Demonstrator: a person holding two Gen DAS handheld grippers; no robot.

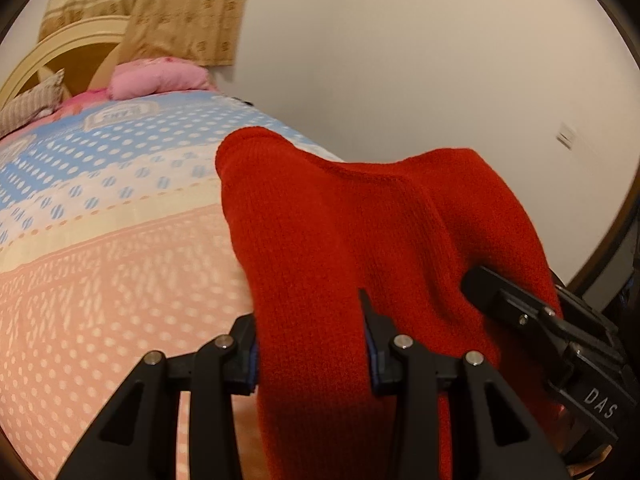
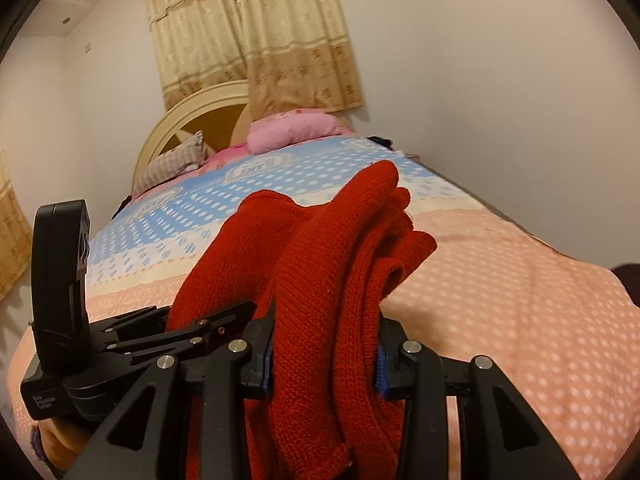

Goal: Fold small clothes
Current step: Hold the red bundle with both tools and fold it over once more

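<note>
A red knitted garment (image 1: 340, 240) is held up above the bed. My left gripper (image 1: 310, 360) is shut on a thick fold of it; the cloth fills the gap between the fingers and drapes over them. My right gripper (image 2: 324, 364) is shut on another bunched part of the same red garment (image 2: 340, 272), which rises in folds in front of the camera. The right gripper (image 1: 540, 332) shows at the right of the left wrist view, pressed against the cloth. The left gripper (image 2: 180, 336) shows at the left of the right wrist view. The two grippers are close together.
The bed (image 2: 520, 300) has a dotted cover, pink in front and blue farther back. A pink pillow (image 2: 296, 130), a striped pillow (image 2: 172, 164) and a cream headboard (image 2: 200, 104) stand at the far end below beige curtains (image 2: 256, 40). A white wall (image 1: 440, 60) runs along the bed's right side.
</note>
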